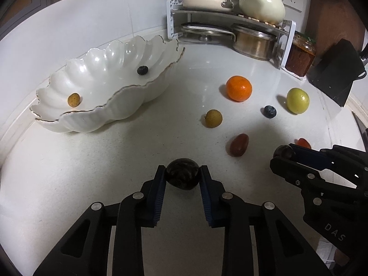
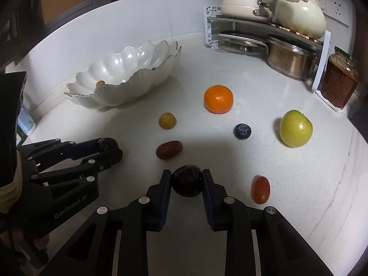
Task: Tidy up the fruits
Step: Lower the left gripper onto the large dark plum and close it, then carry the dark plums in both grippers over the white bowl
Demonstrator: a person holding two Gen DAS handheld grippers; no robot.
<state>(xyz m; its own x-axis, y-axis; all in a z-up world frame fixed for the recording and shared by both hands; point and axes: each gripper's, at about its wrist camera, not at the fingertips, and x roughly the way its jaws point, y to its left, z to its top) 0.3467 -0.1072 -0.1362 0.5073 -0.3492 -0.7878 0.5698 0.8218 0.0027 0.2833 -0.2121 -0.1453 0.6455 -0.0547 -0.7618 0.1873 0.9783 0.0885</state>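
While each gripper, left [image 1: 182, 172] and right [image 2: 186, 177], clamps a dark round grape, I see the scalloped white porcelain bowl [image 1: 128, 96] ahead-left, nearer my left.

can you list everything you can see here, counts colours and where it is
scalloped bowl: 1, white with gold rim, back left of counter
blueberry in bowl: 1, dark blue
small fruit in bowl: 1, speckled yellow-brown
orange: 1, orange, mid counter
green fruit: 1, yellow-green, right side
blueberry on counter: 1, dark blue, between orange and green fruit
small round fruit: 1, yellow-brown, left of orange
oval fruits: 2, red, near front
dark round fruits: 2, near black, one in each gripper
corner rack: 1, white and grey, holds pots and lids
jar: 1, red-brown contents, far right
left gripper: shut on a dark fruit
right gripper: shut on a dark fruit
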